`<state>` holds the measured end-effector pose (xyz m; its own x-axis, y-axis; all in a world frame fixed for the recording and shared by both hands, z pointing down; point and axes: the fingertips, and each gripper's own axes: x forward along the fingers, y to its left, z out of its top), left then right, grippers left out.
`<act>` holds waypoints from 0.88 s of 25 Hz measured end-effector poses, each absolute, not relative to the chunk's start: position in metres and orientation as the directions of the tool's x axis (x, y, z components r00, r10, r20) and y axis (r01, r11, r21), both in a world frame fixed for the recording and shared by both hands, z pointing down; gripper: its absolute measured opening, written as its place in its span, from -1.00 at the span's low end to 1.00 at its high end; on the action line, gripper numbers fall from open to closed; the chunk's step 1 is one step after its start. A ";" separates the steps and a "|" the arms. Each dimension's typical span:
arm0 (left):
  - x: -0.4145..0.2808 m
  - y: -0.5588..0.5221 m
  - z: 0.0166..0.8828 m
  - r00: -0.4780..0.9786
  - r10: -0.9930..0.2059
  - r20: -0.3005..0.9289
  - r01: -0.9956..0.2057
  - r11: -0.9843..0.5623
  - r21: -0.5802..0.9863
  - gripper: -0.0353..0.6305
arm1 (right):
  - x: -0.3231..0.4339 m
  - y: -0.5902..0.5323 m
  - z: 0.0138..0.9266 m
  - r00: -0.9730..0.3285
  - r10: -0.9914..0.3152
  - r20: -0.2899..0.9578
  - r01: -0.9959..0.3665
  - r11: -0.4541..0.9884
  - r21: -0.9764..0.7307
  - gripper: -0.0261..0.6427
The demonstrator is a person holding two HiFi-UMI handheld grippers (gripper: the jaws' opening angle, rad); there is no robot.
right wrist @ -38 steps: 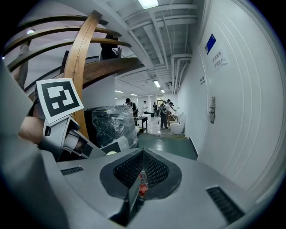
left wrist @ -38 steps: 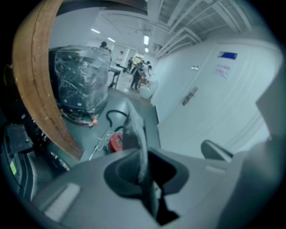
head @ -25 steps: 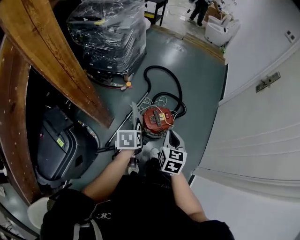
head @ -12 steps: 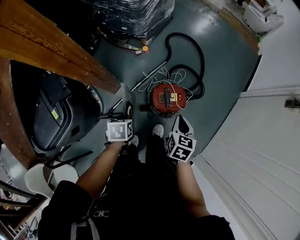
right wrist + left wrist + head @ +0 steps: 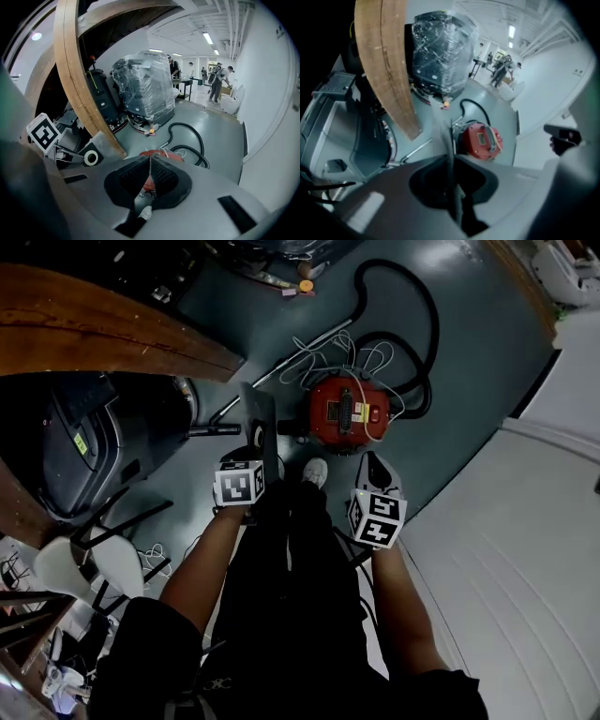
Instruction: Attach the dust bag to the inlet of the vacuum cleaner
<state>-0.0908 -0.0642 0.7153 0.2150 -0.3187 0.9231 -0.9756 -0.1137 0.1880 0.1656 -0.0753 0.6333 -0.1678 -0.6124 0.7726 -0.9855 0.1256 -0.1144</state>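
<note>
1. The floor (image 5: 469,362) is smooth grey-green concrete. At the far left of the head view stand white chairs (image 5: 66,568) and a dark machine (image 5: 84,446). A slanted wooden beam (image 5: 103,334) crosses above them.
2. The left gripper (image 5: 450,161) is clamped on the dust bag (image 5: 258,409), a flat grey sheet with a round collar hole. The left gripper view shows the sheet edge-on between the pads.
3. The bag is held up ahead of that gripper, just left of the red vacuum cleaner (image 5: 345,413) and apart from it.
4. The vacuum sits on the floor in the middle, and a black hose (image 5: 427,310) loops round its far side.
5. The right gripper (image 5: 150,161) has its jaws pressed together with nothing between them. It is held to the right of the person's shoe (image 5: 316,472).
6. A white panelled wall (image 5: 525,549) fills the right side.
</note>
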 end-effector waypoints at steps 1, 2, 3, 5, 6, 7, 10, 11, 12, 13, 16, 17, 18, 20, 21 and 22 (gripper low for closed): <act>-0.091 -0.064 0.728 0.210 -0.316 0.925 -0.976 -0.115 0.183 -0.81 | 0.162 -0.078 0.646 -0.188 -0.604 0.775 -0.982 0.142 -0.128 -0.93; -0.092 -0.065 0.742 0.206 -0.314 0.927 -0.977 -0.116 0.177 -0.81 | 0.159 -0.082 0.660 -0.209 -0.597 0.775 -0.977 0.149 -0.149 -0.93; -0.093 -0.067 0.755 0.202 -0.313 0.928 -0.978 -0.119 0.173 -0.81 | 0.156 -0.086 0.675 -0.226 -0.590 0.775 -0.974 0.148 -0.171 -0.93; -0.093 -0.065 0.784 0.199 -0.302 0.932 -0.978 -0.128 0.168 -0.81 | 0.153 -0.093 0.704 -0.236 -0.581 0.779 -0.972 0.136 -0.193 -0.92; -0.092 -0.062 0.798 0.200 -0.293 0.935 -0.977 -0.134 0.167 -0.81 | 0.154 -0.095 0.719 -0.233 -0.577 0.783 -0.972 0.131 -0.194 -0.90; -0.091 -0.059 0.812 0.201 -0.285 0.937 -0.976 -0.143 0.166 -0.81 | 0.154 -0.097 0.734 -0.229 -0.573 0.787 -0.973 0.125 -0.192 -0.82; -0.091 -0.056 0.844 0.198 -0.287 0.937 -0.975 -0.152 0.160 -0.81 | 0.156 -0.105 0.776 -0.217 -0.574 0.789 -0.975 0.081 -0.209 -0.54; -0.092 -0.056 0.853 0.196 -0.294 0.935 -0.977 -0.144 0.160 -0.81 | 0.156 -0.106 0.790 -0.217 -0.573 0.791 -0.973 0.062 -0.222 -0.42; -0.094 -0.055 0.862 0.192 -0.299 0.935 -0.978 -0.133 0.159 -0.81 | 0.155 -0.108 0.802 -0.217 -0.565 0.796 -0.972 0.048 -0.230 -0.33; -0.096 -0.054 0.869 0.185 -0.301 0.935 -0.981 -0.120 0.156 -0.81 | 0.155 -0.108 0.813 -0.214 -0.553 0.805 -0.972 0.039 -0.232 -0.31; -0.101 -0.053 0.886 0.165 -0.305 0.938 -0.986 -0.085 0.146 -0.81 | 0.152 -0.111 0.832 -0.191 -0.523 0.830 -0.979 0.045 -0.197 -0.30; -0.101 -0.054 0.890 0.165 -0.309 0.937 -0.986 -0.078 0.148 -0.81 | 0.152 -0.112 0.835 -0.178 -0.520 0.836 -0.983 0.054 -0.176 -0.31; -0.100 -0.055 0.893 0.168 -0.312 0.935 -0.986 -0.072 0.153 -0.81 | 0.153 -0.113 0.838 -0.163 -0.518 0.839 -0.986 0.061 -0.155 -0.31; -0.098 -0.058 0.899 0.176 -0.320 0.931 -0.984 -0.065 0.164 -0.81 | 0.154 -0.116 0.842 -0.148 -0.516 0.843 -0.989 0.068 -0.132 -0.31; -0.097 -0.061 0.901 0.175 -0.326 0.929 -0.985 -0.064 0.163 -0.81 | 0.153 -0.117 0.844 -0.150 -0.515 0.844 -0.989 0.070 -0.133 -0.31; -0.097 -0.063 0.902 0.170 -0.333 0.927 -0.985 -0.061 0.159 -0.81 | 0.152 -0.118 0.846 -0.152 -0.514 0.844 -0.988 0.071 -0.135 -0.31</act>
